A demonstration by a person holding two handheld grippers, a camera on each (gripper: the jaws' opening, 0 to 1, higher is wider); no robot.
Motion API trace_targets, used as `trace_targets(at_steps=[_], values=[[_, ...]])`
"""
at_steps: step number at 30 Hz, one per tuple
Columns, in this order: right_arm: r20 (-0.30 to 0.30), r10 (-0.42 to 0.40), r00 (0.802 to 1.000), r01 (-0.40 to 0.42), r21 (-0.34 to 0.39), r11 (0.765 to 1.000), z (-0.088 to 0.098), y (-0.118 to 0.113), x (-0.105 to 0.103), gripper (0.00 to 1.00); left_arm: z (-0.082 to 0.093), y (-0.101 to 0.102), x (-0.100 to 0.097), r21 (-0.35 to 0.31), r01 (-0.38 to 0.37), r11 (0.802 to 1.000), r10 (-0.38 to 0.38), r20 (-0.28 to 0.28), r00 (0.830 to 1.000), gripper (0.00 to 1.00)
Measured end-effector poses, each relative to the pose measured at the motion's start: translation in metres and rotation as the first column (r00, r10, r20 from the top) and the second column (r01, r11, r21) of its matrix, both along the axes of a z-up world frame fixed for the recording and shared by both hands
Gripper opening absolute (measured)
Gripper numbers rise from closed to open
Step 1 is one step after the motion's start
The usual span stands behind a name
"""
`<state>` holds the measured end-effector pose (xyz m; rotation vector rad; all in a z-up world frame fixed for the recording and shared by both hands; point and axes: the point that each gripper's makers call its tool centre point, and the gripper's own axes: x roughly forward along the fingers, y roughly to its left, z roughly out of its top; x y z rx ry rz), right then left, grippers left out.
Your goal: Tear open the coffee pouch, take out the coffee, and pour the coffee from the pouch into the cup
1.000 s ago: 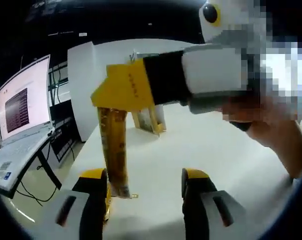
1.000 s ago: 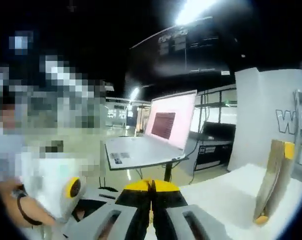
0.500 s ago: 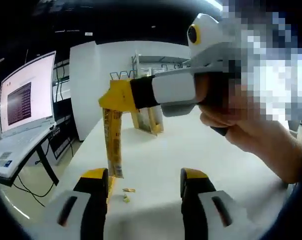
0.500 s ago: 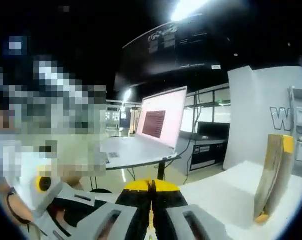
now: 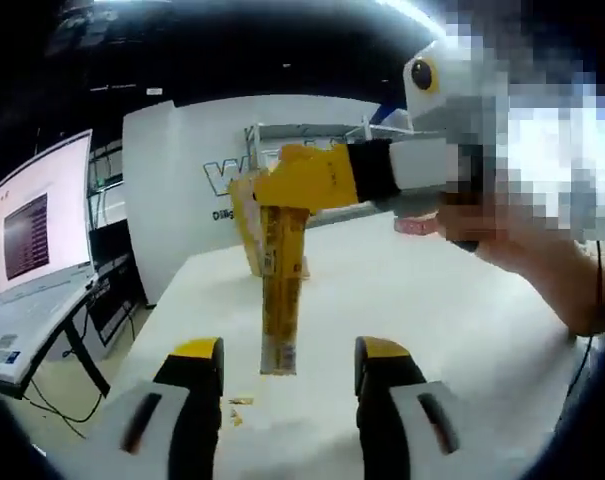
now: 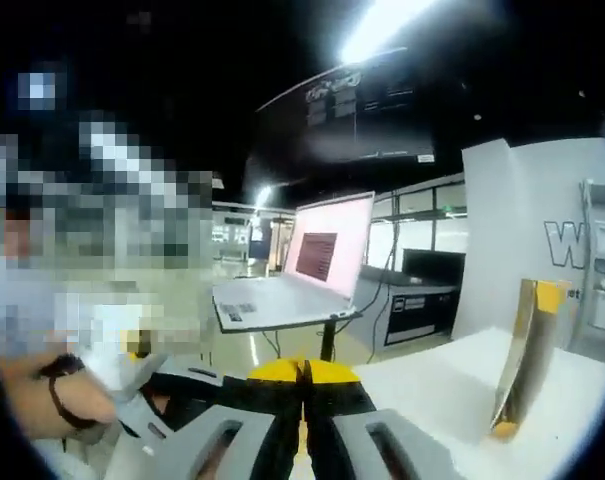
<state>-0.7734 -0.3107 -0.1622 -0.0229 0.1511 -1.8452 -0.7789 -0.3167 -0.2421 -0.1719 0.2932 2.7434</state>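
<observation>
We judged that the narrow yellow coffee stick pouch (image 5: 280, 300), pinched by our right gripper (image 5: 294, 182) above the white tabletop (image 5: 452, 330), could spill if it tilted, while our left gripper (image 5: 287, 375) stood spread and empty.

coffee pouch (image 5: 280, 300) hanging from right gripper (image 5: 294, 180) between left gripper (image 5: 287, 372) jaws, bare white table (image 5: 462, 330) beyond, upright pouch (image 5: 248, 225) standing at far edge, laptop (image 5: 32, 250) off table's side
</observation>
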Motion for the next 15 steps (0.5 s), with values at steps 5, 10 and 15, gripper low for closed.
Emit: trace_targets(at_steps=[5,10,15], values=[[0.001,-0.025,1.000,0.025,0.033,0.999,-0.010,0.059,0.005,0.00,-0.003,0.043,0.010,0.039,0.128,0.991,-0.130,0.055,0.990,0.49],[-0.001,-0.058,0.998,0.058,0.048,0.997,-0.017,0.115,0.011,0.00,0.007,0.098,0.028,0.089,0.302,0.949,-0.304,0.011,0.953,0.49],[0.013,-0.102,0.995,0.102,0.036,0.994,-0.019,0.178,0.024,0.00,0.006,0.144,0.041,0.126,0.421,0.898,-0.424,-0.001,0.906,0.49]])
